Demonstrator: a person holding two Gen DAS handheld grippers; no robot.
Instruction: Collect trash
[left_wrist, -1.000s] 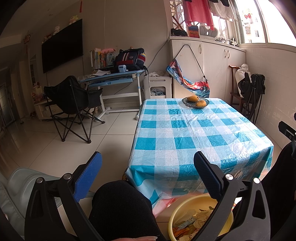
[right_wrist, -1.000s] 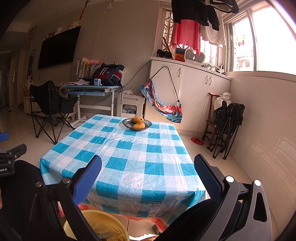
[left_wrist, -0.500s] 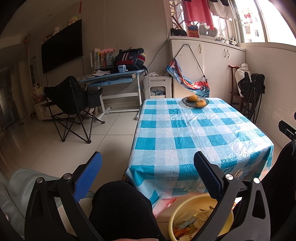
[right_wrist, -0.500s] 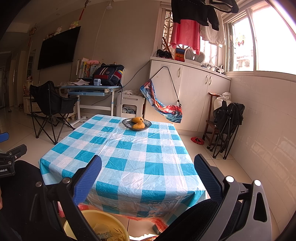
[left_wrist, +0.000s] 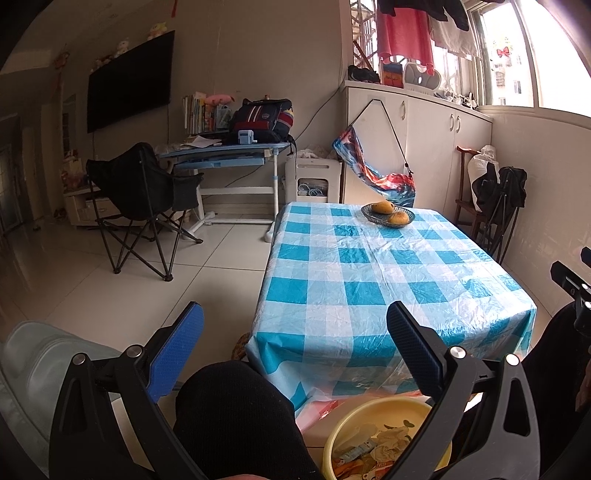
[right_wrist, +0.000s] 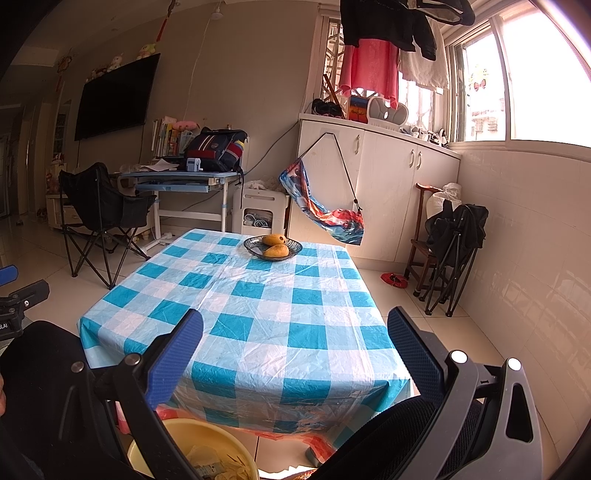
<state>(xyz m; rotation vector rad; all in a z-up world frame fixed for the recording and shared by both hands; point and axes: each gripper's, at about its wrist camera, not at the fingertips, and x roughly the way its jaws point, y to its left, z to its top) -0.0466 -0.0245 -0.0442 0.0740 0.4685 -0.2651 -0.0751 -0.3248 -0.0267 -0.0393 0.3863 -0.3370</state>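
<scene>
A yellow basin holding several crumpled wrappers and scraps sits low between a person's knees, below the table's near edge; its rim also shows in the right wrist view, yellow basin. My left gripper is open and empty, held above the basin and a dark-clothed knee. My right gripper is open and empty too, hovering over the near end of the table. The table wears a blue-and-white checked plastic cloth with no trash on it.
A dark bowl of mangoes stands at the table's far end. A black folding chair and a blue desk are to the left. Another folded chair leans by the tiled right wall. White cabinets stand behind.
</scene>
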